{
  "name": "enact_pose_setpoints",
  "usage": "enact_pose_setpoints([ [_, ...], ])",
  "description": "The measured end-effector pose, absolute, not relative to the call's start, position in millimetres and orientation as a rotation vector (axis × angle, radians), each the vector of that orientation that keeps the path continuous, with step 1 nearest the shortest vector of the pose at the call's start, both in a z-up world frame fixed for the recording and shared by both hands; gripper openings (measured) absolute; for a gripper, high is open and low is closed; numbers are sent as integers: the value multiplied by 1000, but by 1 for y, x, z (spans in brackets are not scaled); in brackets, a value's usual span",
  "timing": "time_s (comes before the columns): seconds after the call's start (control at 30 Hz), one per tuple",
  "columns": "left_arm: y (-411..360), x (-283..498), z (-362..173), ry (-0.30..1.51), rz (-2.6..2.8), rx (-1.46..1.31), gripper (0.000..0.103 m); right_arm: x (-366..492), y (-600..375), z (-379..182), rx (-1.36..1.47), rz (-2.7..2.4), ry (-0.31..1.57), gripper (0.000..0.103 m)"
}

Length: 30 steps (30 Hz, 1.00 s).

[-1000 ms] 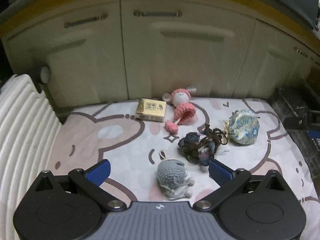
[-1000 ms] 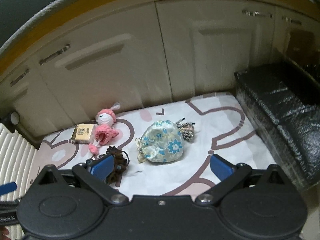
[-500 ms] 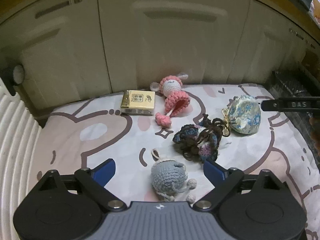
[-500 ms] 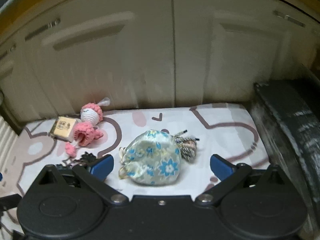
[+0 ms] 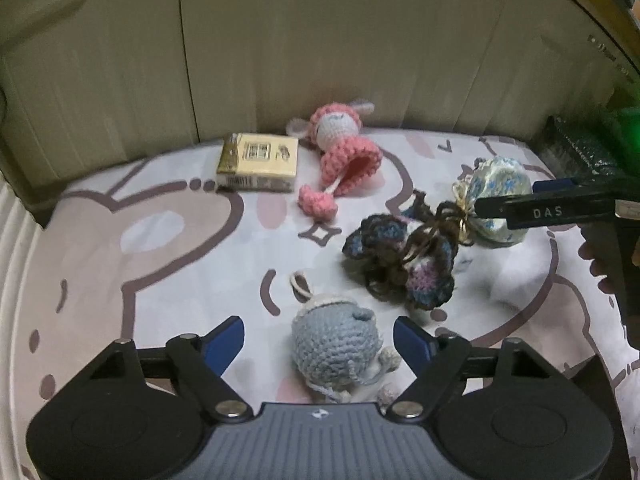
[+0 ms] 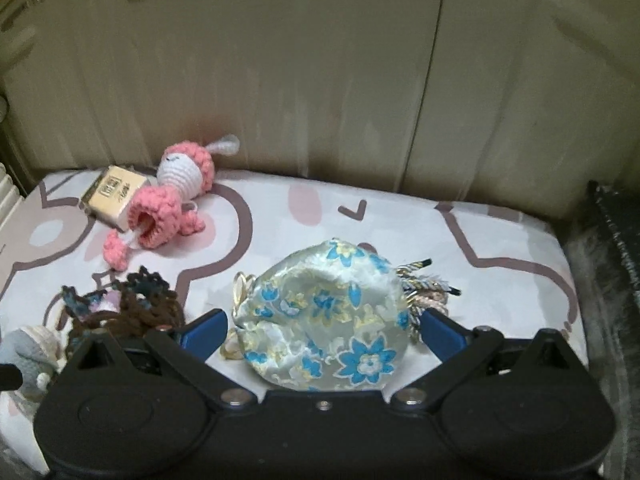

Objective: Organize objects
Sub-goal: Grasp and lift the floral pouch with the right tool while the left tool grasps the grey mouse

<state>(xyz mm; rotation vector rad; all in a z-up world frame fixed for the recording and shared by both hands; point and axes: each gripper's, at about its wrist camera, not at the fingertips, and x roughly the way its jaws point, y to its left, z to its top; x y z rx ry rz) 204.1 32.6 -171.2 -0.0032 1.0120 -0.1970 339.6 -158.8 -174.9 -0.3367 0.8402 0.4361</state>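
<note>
A grey-blue crocheted toy lies on the patterned mat between the blue pads of my left gripper. Its jaws are closing and the pads stand clear of the toy on both sides. In the right wrist view a floral satin pouch sits between the wide-set pads of my right gripper, with neither pad pressing on it. The same pouch shows at the right of the left wrist view, behind my right gripper's finger.
A dark brown and blue crocheted piece, a pink crocheted doll and a yellow box lie on the mat. Cream cabinet doors stand behind. A black padded object borders the mat's right side.
Both grippers have come down and closer to the mat. The left jaws have narrowed around the grey-blue toy. The pouch now sits between the right pads.
</note>
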Motion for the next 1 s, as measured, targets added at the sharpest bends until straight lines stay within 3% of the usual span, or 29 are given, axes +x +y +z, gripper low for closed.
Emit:
enact_pose_setpoints([
  [0.4,30,215,-192,1072,-215,-29,73,348,-145,-194,-432,458,822,103],
  [0.5,31,217,-194,1084,-216,-55,71,345,-145,-194,-455,469,819,97],
  [0.63,30,219,-194,1094,-233,-99,55,340,-148,-191,-459,478,810,95],
  [1.0,38,216,-180,1082,-183,-165,54,321,-165,-172,-388,464,824,93],
])
